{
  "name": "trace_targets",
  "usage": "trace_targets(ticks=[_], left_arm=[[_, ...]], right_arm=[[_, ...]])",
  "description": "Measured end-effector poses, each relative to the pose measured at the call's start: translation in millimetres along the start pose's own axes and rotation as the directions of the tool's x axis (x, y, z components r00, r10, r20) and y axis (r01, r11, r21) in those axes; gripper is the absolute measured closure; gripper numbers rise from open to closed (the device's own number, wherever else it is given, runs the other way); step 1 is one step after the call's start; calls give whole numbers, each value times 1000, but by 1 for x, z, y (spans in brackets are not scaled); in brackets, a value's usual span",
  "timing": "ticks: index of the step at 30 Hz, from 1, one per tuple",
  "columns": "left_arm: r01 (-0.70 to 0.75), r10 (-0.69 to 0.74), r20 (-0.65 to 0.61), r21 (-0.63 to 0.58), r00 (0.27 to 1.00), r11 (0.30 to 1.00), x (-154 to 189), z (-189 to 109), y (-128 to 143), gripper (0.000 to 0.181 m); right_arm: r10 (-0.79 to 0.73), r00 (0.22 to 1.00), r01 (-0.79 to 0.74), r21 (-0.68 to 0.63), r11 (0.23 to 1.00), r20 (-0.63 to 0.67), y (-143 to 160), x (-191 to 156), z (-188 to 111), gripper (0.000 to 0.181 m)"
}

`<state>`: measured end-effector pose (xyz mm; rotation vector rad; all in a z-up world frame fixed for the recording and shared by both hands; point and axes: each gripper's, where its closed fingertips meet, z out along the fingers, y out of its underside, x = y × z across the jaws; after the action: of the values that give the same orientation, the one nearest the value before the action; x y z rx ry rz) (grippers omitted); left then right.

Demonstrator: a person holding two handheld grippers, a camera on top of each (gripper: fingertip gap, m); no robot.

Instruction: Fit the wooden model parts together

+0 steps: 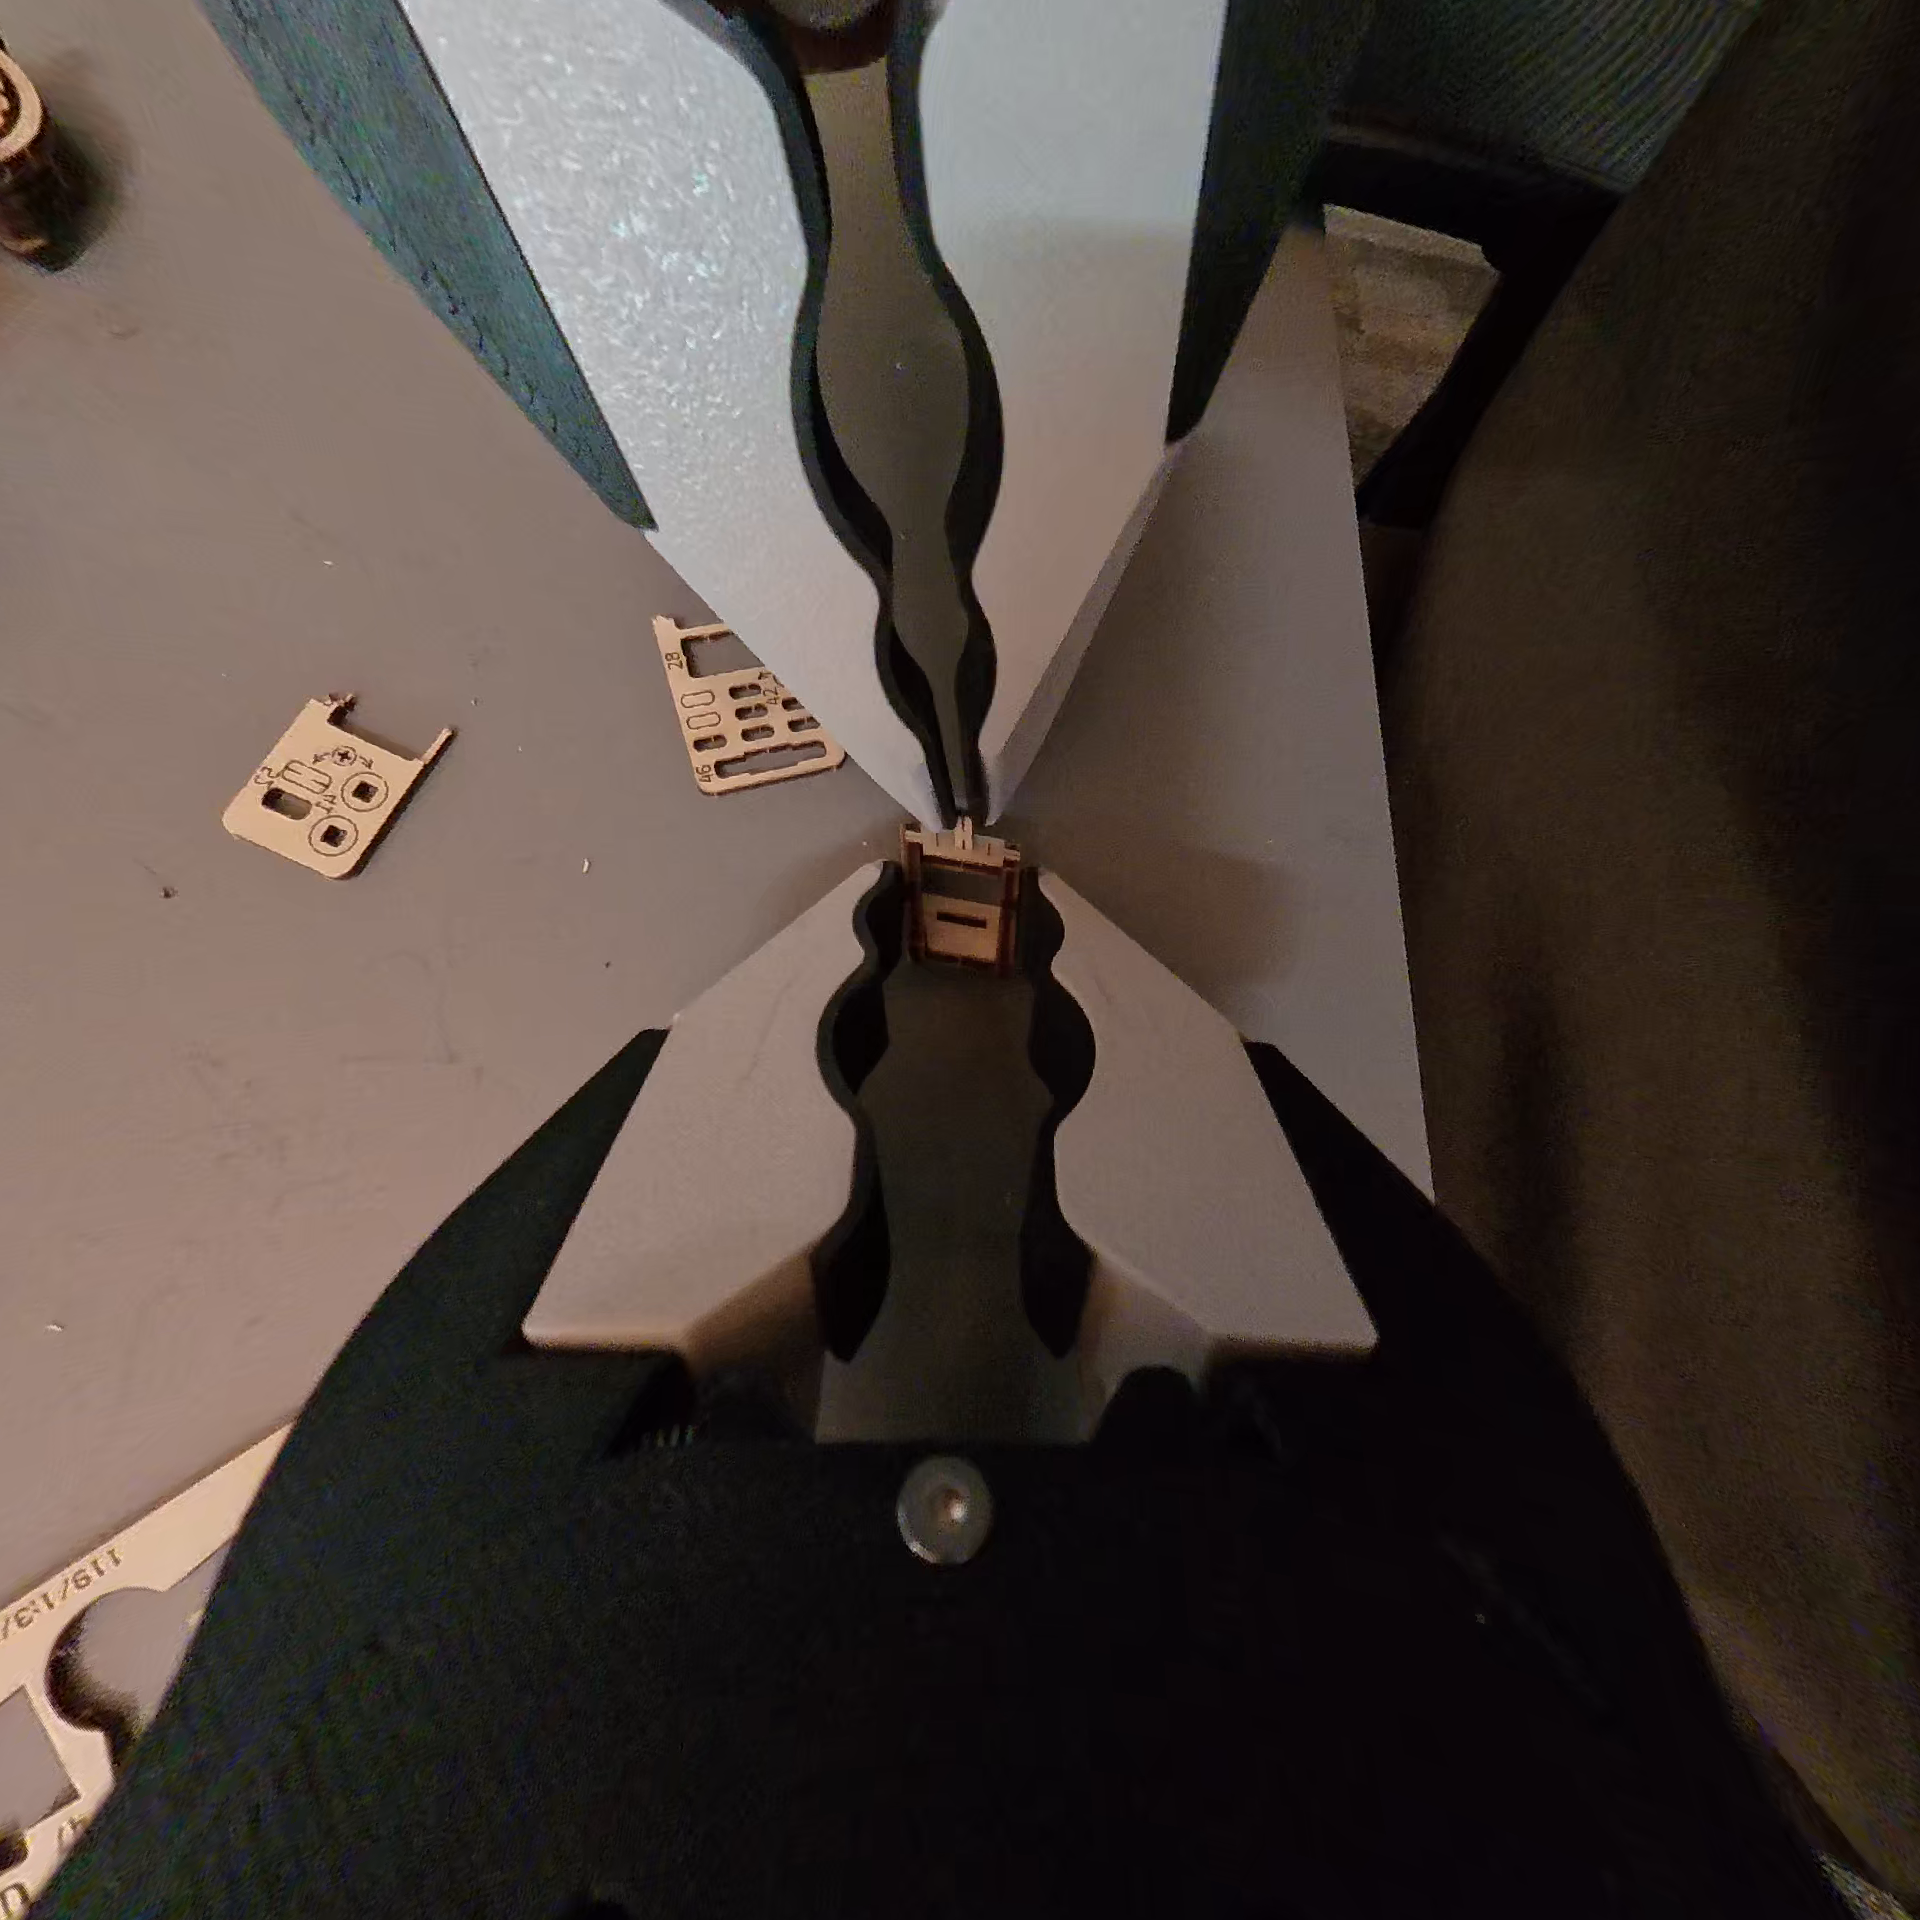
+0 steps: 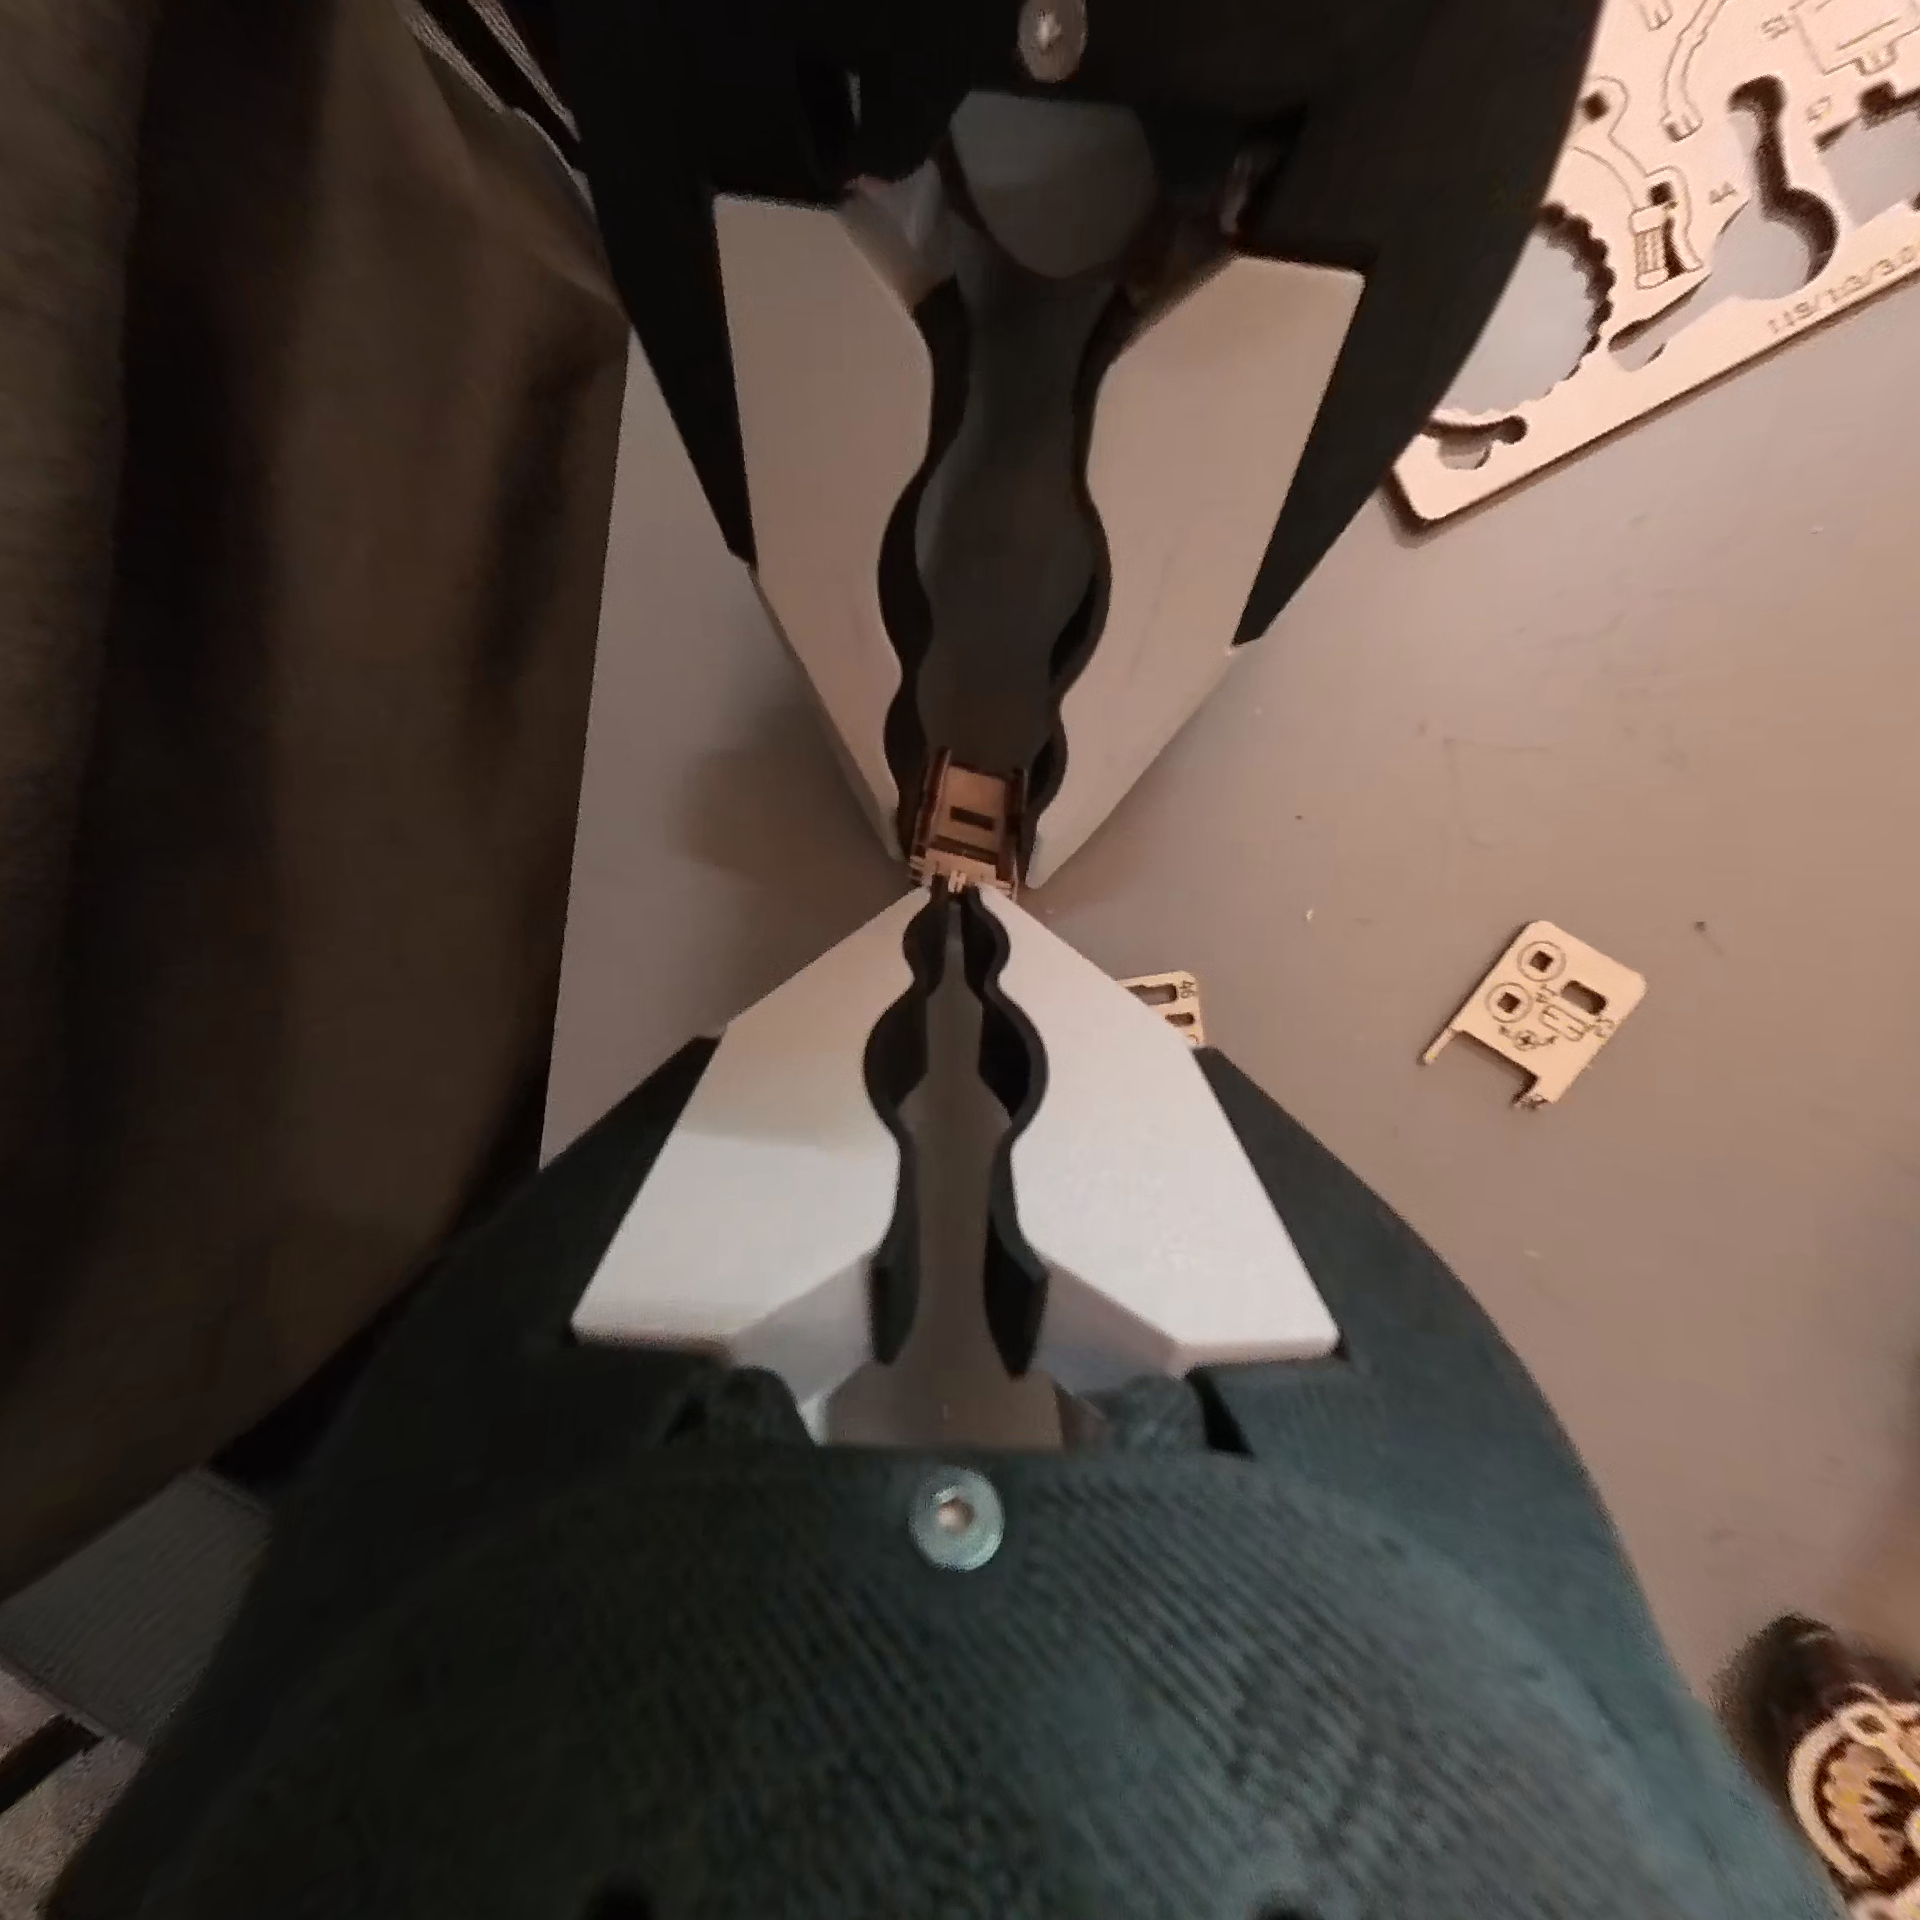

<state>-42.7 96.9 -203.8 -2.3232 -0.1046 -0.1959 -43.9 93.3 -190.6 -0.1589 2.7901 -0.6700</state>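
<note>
My left gripper is shut on a small wooden box assembly and holds it above the grey table. My right gripper comes in from the top of the left wrist view, its tips meeting the box's far end. In the right wrist view my right gripper is shut on a tiny thin wooden part that touches the end of the box, which the left gripper holds from above. Whether the part sits in a slot is hidden.
Two flat wooden pieces lie on the table. A punched-out wooden sheet lies farther off. A dark round assembly stands near the edge of the view. A person's dark clothing is beyond the table edge. My left and right fingertips are right by each other.
</note>
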Motion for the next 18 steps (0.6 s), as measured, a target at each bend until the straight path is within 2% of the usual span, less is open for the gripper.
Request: trace_targets(ticks=[11, 18], left_arm=[[30, -30, 5, 10, 1000, 1000, -3, 0, -2, 159], [13, -14, 19, 8, 1000, 1000, -3, 0, -1, 159]], right_arm=[[-3, 993, -1, -39, 999, -118, -4, 5, -1, 180], [-4, 994, -4, -71, 997, -109, -1, 5, -1, 180]])
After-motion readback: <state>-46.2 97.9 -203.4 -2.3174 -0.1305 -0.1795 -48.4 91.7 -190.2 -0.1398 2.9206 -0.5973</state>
